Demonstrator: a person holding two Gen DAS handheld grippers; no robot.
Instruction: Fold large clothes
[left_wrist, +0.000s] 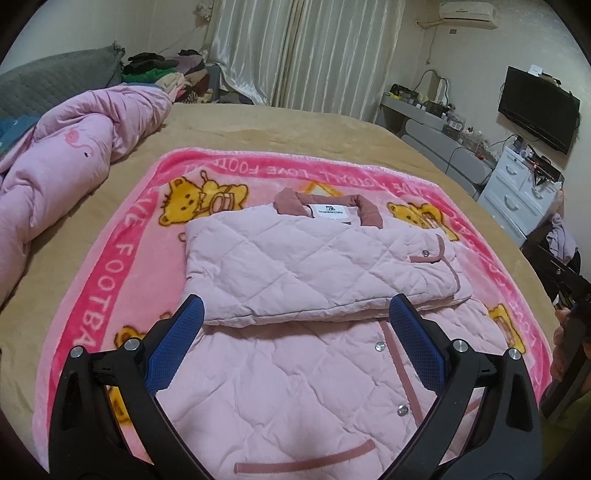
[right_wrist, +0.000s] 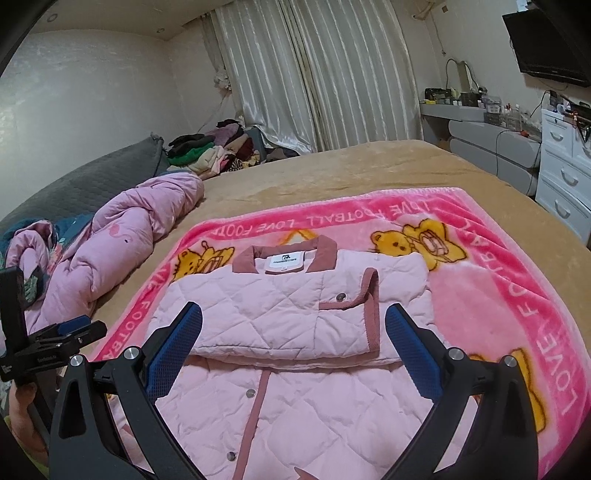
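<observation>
A pale pink quilted jacket (left_wrist: 295, 362) with a dusty-rose collar (left_wrist: 328, 206) and snap buttons lies flat on a pink teddy-bear blanket (left_wrist: 122, 258). Its sleeves are folded across the chest in a band (left_wrist: 314, 266). My left gripper (left_wrist: 295, 314) is open and empty, hovering above the jacket's lower front. In the right wrist view the same jacket (right_wrist: 288, 406) lies on the blanket (right_wrist: 498, 280), and my right gripper (right_wrist: 293, 321) is open and empty above the folded sleeve band (right_wrist: 295, 317). The left gripper also shows at the left edge there (right_wrist: 70, 332).
The blanket lies on a tan bedspread (left_wrist: 295, 125). A bunched pink duvet (left_wrist: 62, 162) lies at the left. A pile of clothes (right_wrist: 210, 147) sits at the head of the bed. White drawers (right_wrist: 565, 177) and a desk stand at the right.
</observation>
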